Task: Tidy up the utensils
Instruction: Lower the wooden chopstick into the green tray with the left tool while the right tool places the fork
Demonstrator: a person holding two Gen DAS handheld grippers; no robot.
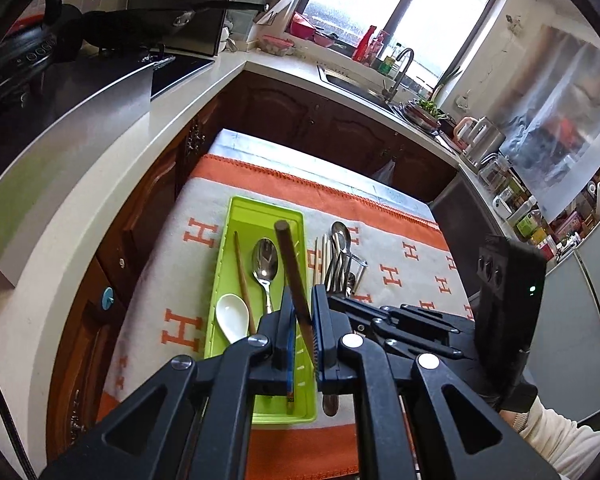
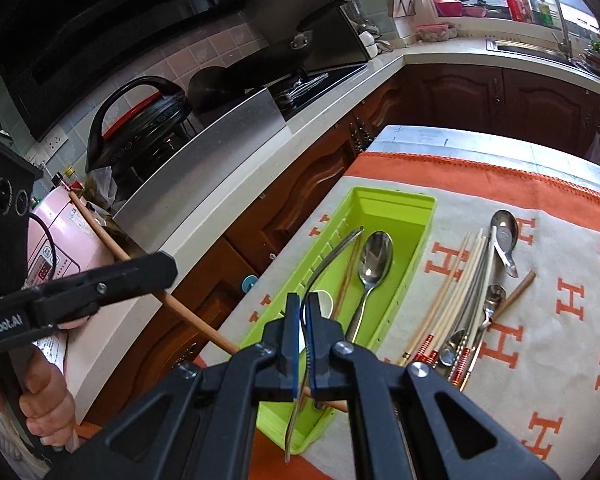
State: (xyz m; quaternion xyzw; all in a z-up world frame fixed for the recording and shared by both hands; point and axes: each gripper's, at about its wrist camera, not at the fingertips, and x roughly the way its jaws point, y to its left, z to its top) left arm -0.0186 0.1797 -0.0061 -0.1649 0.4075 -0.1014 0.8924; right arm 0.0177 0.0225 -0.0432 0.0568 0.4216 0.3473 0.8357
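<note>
A lime green tray (image 1: 220, 280) (image 2: 416, 248) lies on an orange and grey cloth. It holds a metal spoon (image 1: 265, 260) (image 2: 374, 258), a white ceramic spoon (image 1: 231, 316) and a wooden chopstick (image 1: 242, 272). My left gripper (image 1: 300, 312) is shut on a brown wooden chopstick (image 1: 292, 264), held above the tray; it also shows in the right wrist view (image 2: 112, 246). My right gripper (image 2: 304, 312) is shut on a metal fork (image 2: 328, 256) over the tray. A pile of loose chopsticks and spoons (image 2: 472, 292) (image 1: 338, 260) lies on the cloth right of the tray.
The table stands in a kitchen between wooden cabinets (image 2: 300, 200). A white counter (image 1: 100, 168) with a stove and a black pot (image 2: 140, 136) runs along the left. A sink and tap (image 1: 396, 76) are at the back.
</note>
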